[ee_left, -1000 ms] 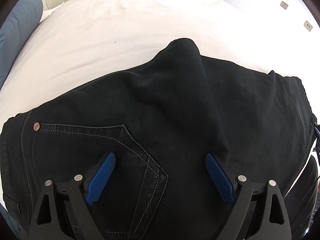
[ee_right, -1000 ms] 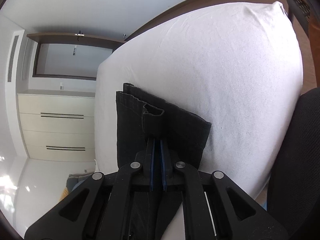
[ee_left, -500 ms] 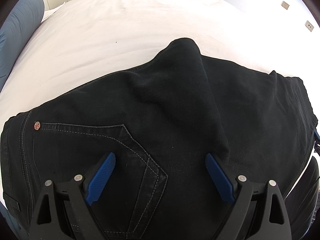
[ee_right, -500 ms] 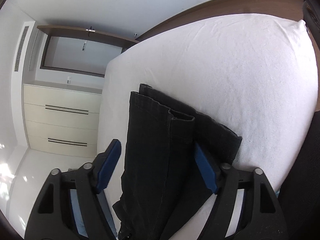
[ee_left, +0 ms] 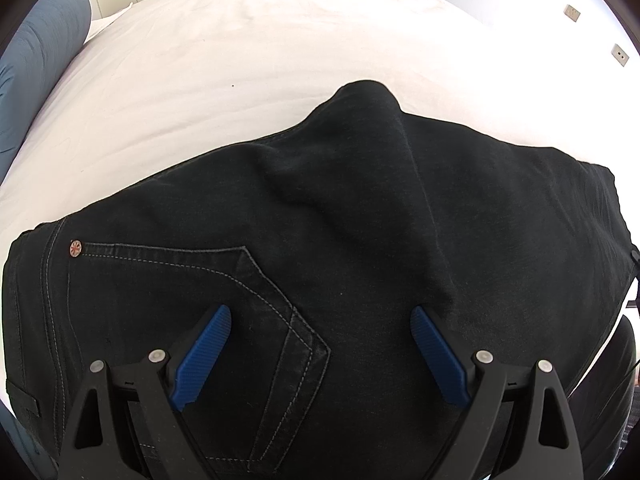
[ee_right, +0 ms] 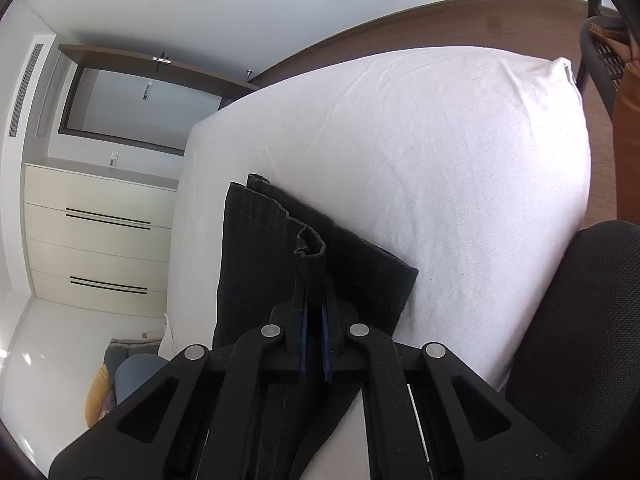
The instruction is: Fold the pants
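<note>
Black pants lie across a white bed, seat end with a stitched back pocket on the left and a raised fold in the middle. My left gripper is open and empty just above the pocket area. In the right wrist view the leg ends lie stacked on the bed. My right gripper is shut on a pinched ridge of a pant leg near the hem.
A blue-grey pillow lies at the far left of the bed. A black chair stands close at the right. White drawers and a wooden headboard stand beyond the bed.
My right gripper stood open around the leg ends half a second ago and has shut on the fabric again. The left gripper and the pants under it have hardly moved.
</note>
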A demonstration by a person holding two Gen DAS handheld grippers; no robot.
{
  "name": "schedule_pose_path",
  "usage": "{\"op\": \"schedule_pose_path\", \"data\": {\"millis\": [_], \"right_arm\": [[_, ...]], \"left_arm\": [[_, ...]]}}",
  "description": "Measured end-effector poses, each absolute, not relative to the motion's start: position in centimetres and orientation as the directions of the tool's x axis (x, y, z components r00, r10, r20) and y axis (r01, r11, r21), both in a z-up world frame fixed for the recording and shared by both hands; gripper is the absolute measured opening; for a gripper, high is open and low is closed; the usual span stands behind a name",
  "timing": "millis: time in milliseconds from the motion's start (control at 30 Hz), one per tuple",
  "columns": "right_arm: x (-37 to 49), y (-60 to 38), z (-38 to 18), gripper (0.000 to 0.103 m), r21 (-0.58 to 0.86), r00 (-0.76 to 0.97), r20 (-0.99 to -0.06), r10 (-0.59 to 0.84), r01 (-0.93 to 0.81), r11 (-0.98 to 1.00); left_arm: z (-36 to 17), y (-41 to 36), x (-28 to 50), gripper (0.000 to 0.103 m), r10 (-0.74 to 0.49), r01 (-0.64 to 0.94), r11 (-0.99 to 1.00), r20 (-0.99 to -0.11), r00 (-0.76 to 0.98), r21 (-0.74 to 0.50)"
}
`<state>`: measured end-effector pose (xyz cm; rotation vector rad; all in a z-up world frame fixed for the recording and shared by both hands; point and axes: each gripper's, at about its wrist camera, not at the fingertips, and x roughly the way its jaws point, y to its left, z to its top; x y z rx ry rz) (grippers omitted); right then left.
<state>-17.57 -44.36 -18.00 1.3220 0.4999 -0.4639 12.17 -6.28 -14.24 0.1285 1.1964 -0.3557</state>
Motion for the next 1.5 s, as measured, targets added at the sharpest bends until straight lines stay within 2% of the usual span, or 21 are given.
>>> {"op": "schedule_pose_path", "data": {"millis": [433,600,733,800,867,933,1067,1133,1233,1267,1300,1367,1433,1500], "right_arm": [[-19.1,-44.4,-19.2,0.004,0.754,0.777,-0.628,-0.043,0.622,0.212],[-20.2,-45.1,-18.9,0.009,0.794,0.809,-0.588,0.006,0.576,0.195],[-22.7,-45.7,-16.0,0.016,0.698,0.738,-0.661,-0.136,0.672,0.247],[-23.2,-46.0,-14.3,0.016,0.692,0.74,-0.649,-0.178,0.671,0.266],[-20.6,-44.9,-12.2,0.016,0.714,0.788,-0.607,-0.105,0.598,0.363],[-15.2,-41.9,-10.9,0.016,0.737,0.813,-0.577,0.074,0.479,0.477],[-2.2,-31.7,-11.5,0.016,0.811,0.708,-0.502,0.498,0.185,0.555],[2.8,-28.0,-13.2,0.016,0.82,0.65,-0.497,0.574,0.137,0.556],[8.1,-26.2,-17.9,0.016,0.826,0.575,-0.54,0.615,0.218,0.521],[9.3,-26.5,-19.9,0.016,0.801,0.545,-0.587,0.598,0.289,0.524],[9.5,-27.2,-21.3,0.011,0.798,0.533,-0.598,0.598,0.329,0.505],[9.2,-29.8,-22.0,0.011,0.835,0.58,-0.547,0.604,0.321,0.448],[7.1,-33.8,-20.9,0.011,0.804,0.654,-0.578,0.488,0.356,0.475],[4.7,-39.1,-20.8,0.008,0.81,0.728,-0.569,0.383,0.415,0.414]], "left_arm": [[-15.2,-6.0,11.4,0.095,-0.209,0.345,0.934,-0.92,0.331,-0.087],[-14.8,-5.6,10.9,0.095,-0.247,0.326,0.936,-0.909,0.335,-0.134],[-13.6,-4.7,10.2,0.095,-0.321,0.32,0.925,-0.874,0.365,-0.206],[-13.3,-4.4,9.9,0.095,-0.333,0.323,0.923,-0.858,0.39,-0.212],[-13.5,-4.3,9.8,0.095,-0.346,0.322,0.92,-0.85,0.397,-0.223],[-14.0,-4.1,9.9,0.095,-0.341,0.312,0.923,-0.854,0.393,-0.225],[-14.2,-4.0,9.9,0.095,-0.354,0.299,0.922,-0.848,0.395,-0.246],[-14.1,-3.8,9.8,0.095,-0.356,0.305,0.921,-0.845,0.4,-0.243],[-14.1,-2.9,10.3,0.095,-0.347,0.3,0.924,-0.847,0.403,-0.236],[-14.3,-2.5,10.5,0.095,-0.344,0.293,0.926,-0.848,0.403,-0.237],[-14.5,-2.2,10.8,0.095,-0.341,0.286,0.928,-0.849,0.403,-0.237],[-14.9,-1.3,11.0,0.095,-0.341,0.273,0.931,-0.849,0.404,-0.243],[-15.3,-0.7,11.1,0.095,-0.349,0.277,0.928,-0.844,0.407,-0.25],[-15.5,-0.4,11.1,0.095,-0.347,0.29,0.926,-0.843,0.41,-0.24]]}}
